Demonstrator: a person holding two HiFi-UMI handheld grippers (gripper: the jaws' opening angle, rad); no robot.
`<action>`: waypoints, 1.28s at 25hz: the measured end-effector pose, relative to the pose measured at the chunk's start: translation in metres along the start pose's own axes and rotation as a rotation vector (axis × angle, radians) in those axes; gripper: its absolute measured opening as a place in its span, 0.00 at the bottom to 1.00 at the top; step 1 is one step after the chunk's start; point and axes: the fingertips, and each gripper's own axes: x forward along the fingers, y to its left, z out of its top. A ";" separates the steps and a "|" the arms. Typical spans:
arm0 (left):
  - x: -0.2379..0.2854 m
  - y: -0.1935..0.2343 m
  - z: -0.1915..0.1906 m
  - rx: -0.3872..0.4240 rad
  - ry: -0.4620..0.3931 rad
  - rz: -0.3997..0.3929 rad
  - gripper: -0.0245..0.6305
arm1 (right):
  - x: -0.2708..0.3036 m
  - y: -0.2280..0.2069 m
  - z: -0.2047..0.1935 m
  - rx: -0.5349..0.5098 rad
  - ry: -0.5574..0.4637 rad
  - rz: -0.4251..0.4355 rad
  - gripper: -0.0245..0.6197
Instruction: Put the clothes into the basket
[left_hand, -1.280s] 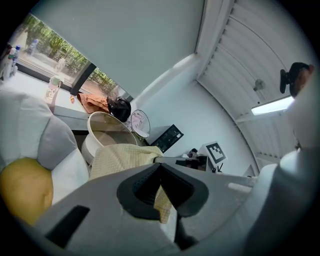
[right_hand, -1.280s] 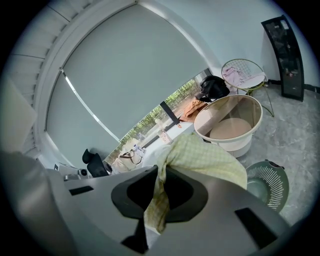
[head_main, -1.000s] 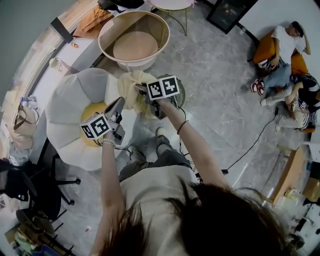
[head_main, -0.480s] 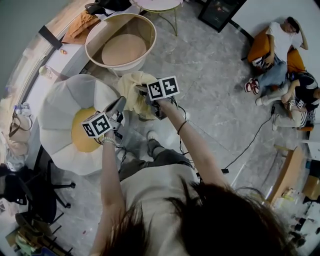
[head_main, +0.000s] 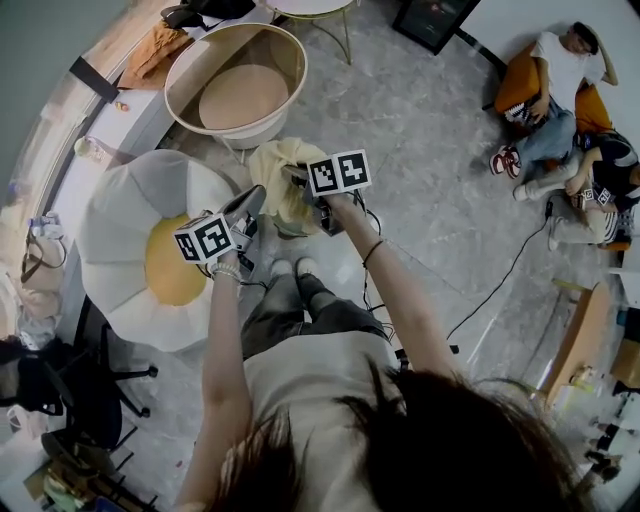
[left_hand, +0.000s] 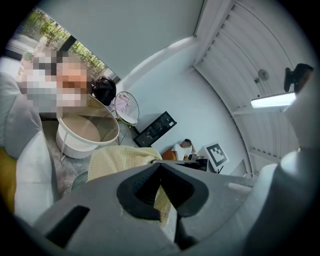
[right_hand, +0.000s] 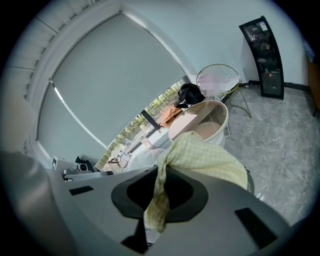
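Cloth, yellow and checked, hangs pinched tight in the fingers of the left gripper and right gripper, ready for carrying to the white basket ahead of them.

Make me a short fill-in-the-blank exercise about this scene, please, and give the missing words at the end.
1. The left gripper and the right gripper both have their jaws shut on a ____ checked cloth.
2. The white basket, seen from above in the head view, is ____ in shape.
3. The white seat with the yellow centre is shaped like a ____.

Missing words: yellow; round; flower
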 end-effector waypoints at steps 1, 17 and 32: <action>0.003 0.002 -0.001 -0.001 0.015 -0.001 0.05 | -0.001 -0.003 0.001 0.009 -0.005 -0.007 0.09; 0.050 0.019 -0.017 -0.023 0.233 -0.046 0.05 | 0.003 -0.057 -0.002 0.102 0.012 -0.116 0.09; 0.071 0.050 -0.036 -0.082 0.304 -0.030 0.05 | 0.035 -0.092 -0.027 0.116 0.139 -0.197 0.09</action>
